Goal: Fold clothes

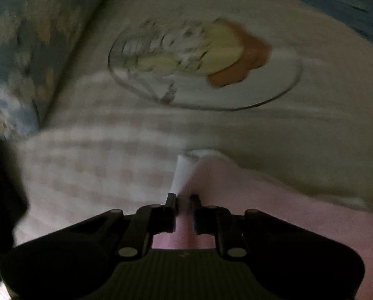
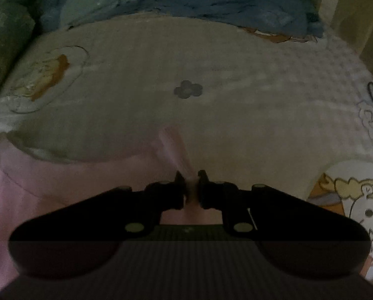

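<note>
Your left claw (image 1: 184, 200) is pinched nearly closed on a raised fold of the pink garment (image 1: 273, 215), with a pale white edge of the cloth standing up just beyond the fingertips. Your right claw (image 2: 191, 177) is likewise narrowed onto a ridge of the same pink garment (image 2: 61, 187), the fabric bunched up between its fingers.

The garment lies on the near side of the bed, spread over the checked bedsheet (image 2: 236, 80), and fills the near left of the right wrist view and the near right of the left wrist view. Its far edge curves across the sheet.

On the sheet beyond your left claw sits a round cartoon print (image 1: 203, 62) in yellow and orange (blurred, so the figure is hard to make out). From the right claw's view a small grey flower print (image 2: 188, 89) lies in the middle of the sheet, and another cartoon print (image 2: 356, 200) shows at the near right.

At the far end of the bed lies a blue crumpled cloth (image 2: 236, 2), and a blue patterned pillow (image 1: 24, 50) runs along the left side.
</note>
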A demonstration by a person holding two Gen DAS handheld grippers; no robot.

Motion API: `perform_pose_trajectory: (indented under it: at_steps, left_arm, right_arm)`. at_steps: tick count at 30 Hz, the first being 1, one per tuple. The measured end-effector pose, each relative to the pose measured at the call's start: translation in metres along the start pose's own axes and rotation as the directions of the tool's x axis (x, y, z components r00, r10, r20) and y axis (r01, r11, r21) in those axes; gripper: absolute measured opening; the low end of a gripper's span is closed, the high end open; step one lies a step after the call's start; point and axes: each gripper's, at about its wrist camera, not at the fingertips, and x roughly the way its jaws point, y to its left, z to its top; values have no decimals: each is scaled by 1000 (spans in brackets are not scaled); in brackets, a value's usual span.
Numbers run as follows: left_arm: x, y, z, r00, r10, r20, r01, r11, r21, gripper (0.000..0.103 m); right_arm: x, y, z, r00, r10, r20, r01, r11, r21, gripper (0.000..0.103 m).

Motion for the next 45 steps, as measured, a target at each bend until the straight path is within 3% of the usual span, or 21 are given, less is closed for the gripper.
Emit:
perform_pose_trajectory:
  at_steps: [1,3,5,7,8,10,12,14,16,20,22,24,26,27,28,29,31,34,39,42,45]
  left_arm:
    - [10,-3,0,1000,17,-13,-16,1000,11,18]
    - [13,-26,-6,995,100,29,-103,986,130,19]
    - [8,-43,-15,985,161,68,-173,953,249,21]
    - [-2,-44,-19,983,160,86,-179,939,294,24]
    - [-10,-38,-18,988,133,80,-150,952,268,26]
    - [-30,-17,-18,993,76,87,-90,981,171,32]
    - [-56,0,-23,987,85,137,-97,992,81,35]
    - [-78,10,-31,978,111,175,-117,993,24,37]
    - [-98,15,-41,980,65,189,-63,998,-16,39]
    - [-119,-3,-71,981,-132,143,139,990,-35,39]
    - [-120,-22,-92,962,-261,83,266,963,-46,39]
    - [-113,-44,-112,928,-371,21,372,927,-40,41]
    - [-92,-69,-128,934,-352,-52,354,935,25,41]
    - [-79,-82,-136,942,-324,-89,329,942,62,42]
    - [-64,-89,-141,948,-296,-115,306,949,79,42]
    - [-54,-94,-144,951,-287,-117,298,951,86,46]
    - [-48,-96,-138,946,-295,-131,309,946,95,52]
    - [-53,-86,-126,933,-329,-145,342,937,73,49]
    - [-91,-29,-127,922,-386,-14,384,920,-77,47]
    - [-116,12,-141,923,-382,55,385,906,-176,47]
    - [-128,54,-160,929,-359,85,369,897,-243,47]
  right_arm:
    - [18,-2,1,999,-8,-35,9,1000,16,14]
    - [52,-5,0,994,-19,-109,25,999,47,19]
    - [62,0,-1,993,-58,-104,63,997,51,25]
    - [52,5,2,992,-77,-96,78,997,4,34]
    - [44,4,3,993,-80,-86,79,997,-19,40]
    - [20,-6,2,996,-72,-49,70,997,-45,63]
    - [-7,-24,-2,999,-37,-25,36,999,-33,72]
    - [-29,-42,-13,999,2,-48,-1,1000,3,74]
    - [-47,-60,-29,994,48,-94,-43,998,52,74]
    - [-51,-81,-78,949,168,-265,-124,977,176,74]
    - [-43,-79,-97,927,186,-326,-124,971,202,74]
    - [-31,-74,-114,905,220,-363,-142,963,229,74]
    - [-13,-66,-129,868,280,-411,-175,945,276,75]
    - [-6,-60,-134,860,291,-420,-178,941,288,82]
    - [-4,-53,-135,871,266,-413,-162,949,270,83]
    - [-4,-48,-134,873,261,-413,-161,952,262,80]
    - [-7,-47,-130,854,335,-399,-223,927,301,16]
    - [-19,-49,-120,826,440,-352,-305,874,377,16]
    - [-74,-35,-81,787,590,-183,-470,764,443,15]
    - [-121,6,-48,763,634,-126,-576,756,310,14]
    - [-149,70,-23,707,697,-116,-677,715,174,14]
